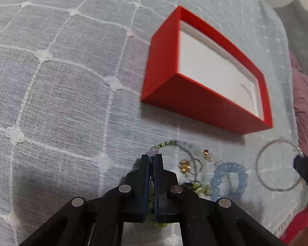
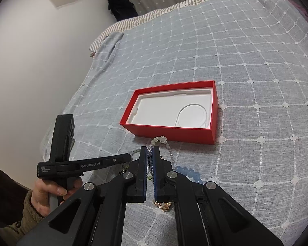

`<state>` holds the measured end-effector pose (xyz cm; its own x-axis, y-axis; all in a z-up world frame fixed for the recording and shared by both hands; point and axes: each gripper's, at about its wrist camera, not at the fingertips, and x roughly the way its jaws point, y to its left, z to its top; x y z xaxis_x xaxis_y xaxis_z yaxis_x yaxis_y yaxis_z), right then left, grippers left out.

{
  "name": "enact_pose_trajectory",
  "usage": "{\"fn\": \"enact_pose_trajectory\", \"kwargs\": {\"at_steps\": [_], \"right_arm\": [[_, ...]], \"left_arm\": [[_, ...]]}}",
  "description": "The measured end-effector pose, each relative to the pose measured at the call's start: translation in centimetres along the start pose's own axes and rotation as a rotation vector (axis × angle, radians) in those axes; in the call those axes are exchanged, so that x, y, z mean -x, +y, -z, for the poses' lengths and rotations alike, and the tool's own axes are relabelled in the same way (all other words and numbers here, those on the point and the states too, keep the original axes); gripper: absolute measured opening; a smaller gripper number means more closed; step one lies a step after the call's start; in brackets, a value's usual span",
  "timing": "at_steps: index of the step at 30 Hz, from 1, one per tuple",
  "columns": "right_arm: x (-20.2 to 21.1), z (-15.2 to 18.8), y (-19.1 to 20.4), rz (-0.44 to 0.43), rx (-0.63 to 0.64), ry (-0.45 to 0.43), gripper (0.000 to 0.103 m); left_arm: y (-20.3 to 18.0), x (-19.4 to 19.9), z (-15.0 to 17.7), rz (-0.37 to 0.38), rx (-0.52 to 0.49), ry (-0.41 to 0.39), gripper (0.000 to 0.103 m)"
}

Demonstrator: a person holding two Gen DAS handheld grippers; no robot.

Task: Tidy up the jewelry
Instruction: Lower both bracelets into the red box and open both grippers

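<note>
Here, left claw (image 1: 153, 160) clamped on green strand (image 1: 167, 143), half hidden; right claw (image 2: 150, 155) clamped on clear bead bracelet (image 2: 160, 139).

Black tool (image 2: 150, 153), blue pads, silver pivot pins, "GenRobot.AI" lettering

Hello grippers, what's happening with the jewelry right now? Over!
Left gripper shut on green beaded strand. Right gripper shut on clear bead bracelet. Red box open ahead, one thin ring inside. Nothing blocking.
</note>
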<state>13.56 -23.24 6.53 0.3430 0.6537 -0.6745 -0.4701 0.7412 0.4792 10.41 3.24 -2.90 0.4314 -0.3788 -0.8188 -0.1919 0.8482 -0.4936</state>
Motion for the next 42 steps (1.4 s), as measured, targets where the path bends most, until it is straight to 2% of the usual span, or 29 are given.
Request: {"fn": "enact_pose_trajectory", "kwargs": {"at_steps": [7, 17, 24, 29, 36, 42], "right_arm": [[0.5, 0.0, -0.3, 0.001, -0.011, -0.013, 0.004], [1.3, -0.4, -0.2, -0.006, -0.013, -0.037, 0.004], [2.0, -3.0, 0.0, -0.01, -0.017, -0.086, 0.004], [0.4, -5.3, 0.4, 0.003, -0.01, -0.092, 0.004], [-3.6, -6.4, -0.1, 0.048, 0.009, -0.044, 0.004], [-5.4, -6.7, -0.2, 0.068, 0.028, -0.027, 0.004]], "left_arm": [[-2.7, 1.9, 0.0, 0.055, -0.085, -0.042, 0.0], [-5.5, 5.5, -0.4, 0.195, -0.167, -0.084, 0.0], [-6.2, 7.9, -4.8, 0.232, -0.149, -0.191, 0.0], [-6.1, 6.4, -7.4, 0.263, -0.125, -0.214, 0.0], [-4.7, 2.8, -8.2, 0.274, -0.123, -0.19, 0.0], [-3.8, 1.9, -8.4, 0.216, -0.125, -0.2, 0.0]]}}
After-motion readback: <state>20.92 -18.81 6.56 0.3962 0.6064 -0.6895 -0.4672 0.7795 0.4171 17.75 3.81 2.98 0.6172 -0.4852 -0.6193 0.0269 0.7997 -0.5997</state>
